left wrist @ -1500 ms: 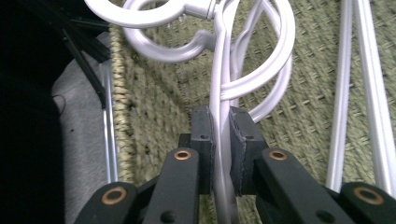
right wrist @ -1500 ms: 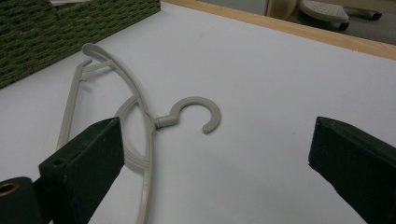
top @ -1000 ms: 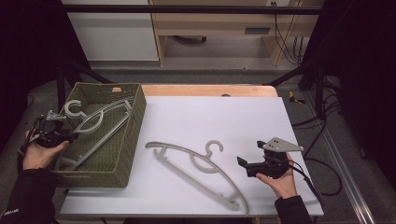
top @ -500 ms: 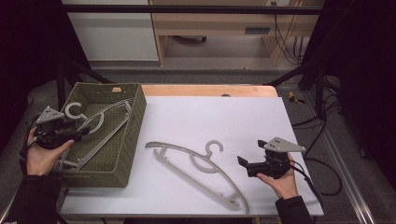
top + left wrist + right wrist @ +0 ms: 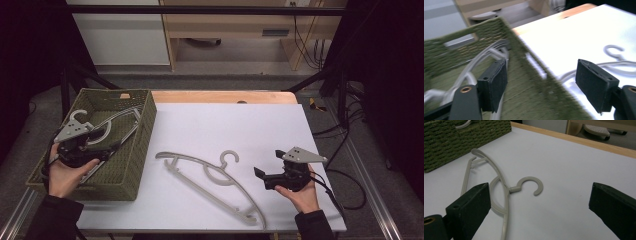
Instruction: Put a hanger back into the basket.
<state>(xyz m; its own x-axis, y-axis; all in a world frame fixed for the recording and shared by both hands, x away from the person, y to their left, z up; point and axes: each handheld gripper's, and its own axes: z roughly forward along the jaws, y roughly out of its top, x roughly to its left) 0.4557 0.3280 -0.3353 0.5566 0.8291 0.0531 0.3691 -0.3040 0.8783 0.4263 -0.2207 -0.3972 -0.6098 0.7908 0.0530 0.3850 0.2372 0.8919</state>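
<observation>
A green woven basket (image 5: 146, 131) stands at the table's left with a grey plastic hanger (image 5: 119, 117) lying inside. My left gripper (image 5: 112, 148) hovers over the basket's near half and points right toward its right wall (image 5: 531, 85). Its jaws have just been opening and stand open, with nothing between them (image 5: 540, 65); the basket's hanger (image 5: 480, 58) lies below. A second grey hanger (image 5: 215, 175) rests flat on the white table. My right gripper (image 5: 260, 175) is low at the front right, open (image 5: 540, 187), facing that hanger's hook (image 5: 529, 182) without touching it.
A wooden strip (image 5: 225, 96) runs along the table's far edge. Black frame bars (image 5: 320, 80) rise at the back corners, and cables (image 5: 345, 185) trail off the right side. White table surface (image 5: 225, 125) lies between the basket and the right gripper.
My left gripper has moved right from the basket's left rim to over its inside, rising a little. The right gripper and both hangers have stayed in place.
</observation>
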